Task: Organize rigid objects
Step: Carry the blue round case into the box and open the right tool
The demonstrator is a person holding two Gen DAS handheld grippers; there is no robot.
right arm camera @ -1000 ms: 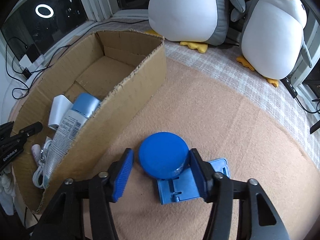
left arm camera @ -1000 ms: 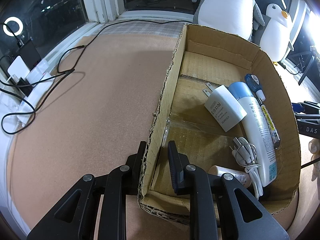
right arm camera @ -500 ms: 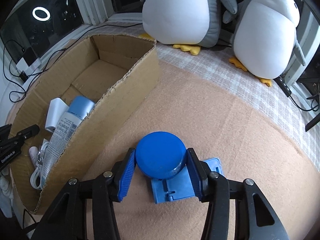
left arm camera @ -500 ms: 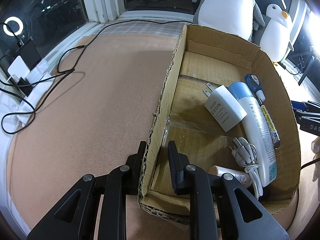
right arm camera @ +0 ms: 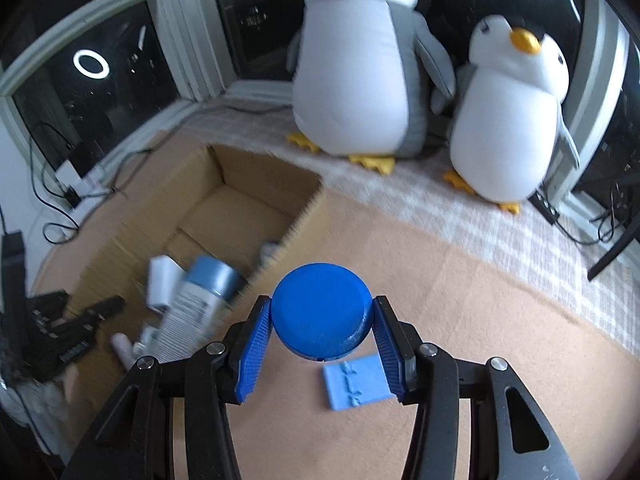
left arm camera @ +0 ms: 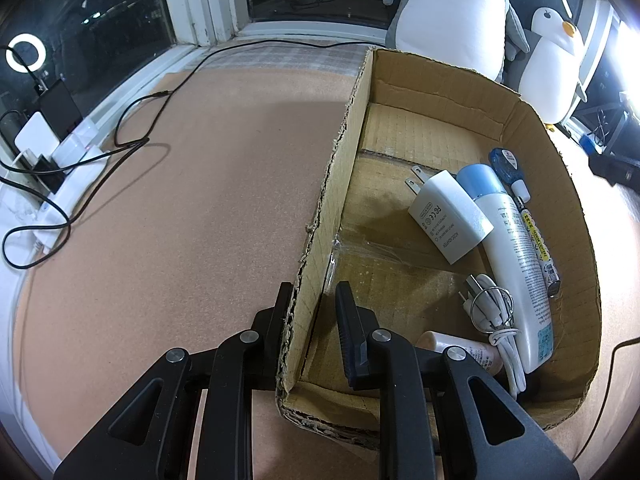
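Note:
My right gripper (right arm camera: 320, 320) is shut on a round blue lid (right arm camera: 320, 314) and holds it lifted above the mat, near the right wall of the cardboard box (right arm camera: 248, 196). A flat blue plastic piece (right arm camera: 356, 382) lies on the mat below it. My left gripper (left arm camera: 310, 300) is shut on the box's left wall (left arm camera: 332, 184), one finger outside and one inside. In the box lie a white charger (left arm camera: 450, 216), a white spray bottle with a blue cap (left arm camera: 512, 248), a marker (left arm camera: 536, 240), a coiled white cable (left arm camera: 494, 312) and a small tube (left arm camera: 460, 350).
Two plush penguins (right arm camera: 360, 60) (right arm camera: 512, 120) stand on a checked cloth behind the box. Black cables (left arm camera: 132, 128) and white chargers (left arm camera: 36, 140) lie at the left edge by the window. The left gripper shows at the left of the right wrist view (right arm camera: 72, 328).
My right gripper closed on the blue lid and lifted it off the flat blue piece, moving up and toward the box. The left gripper and box stayed still.

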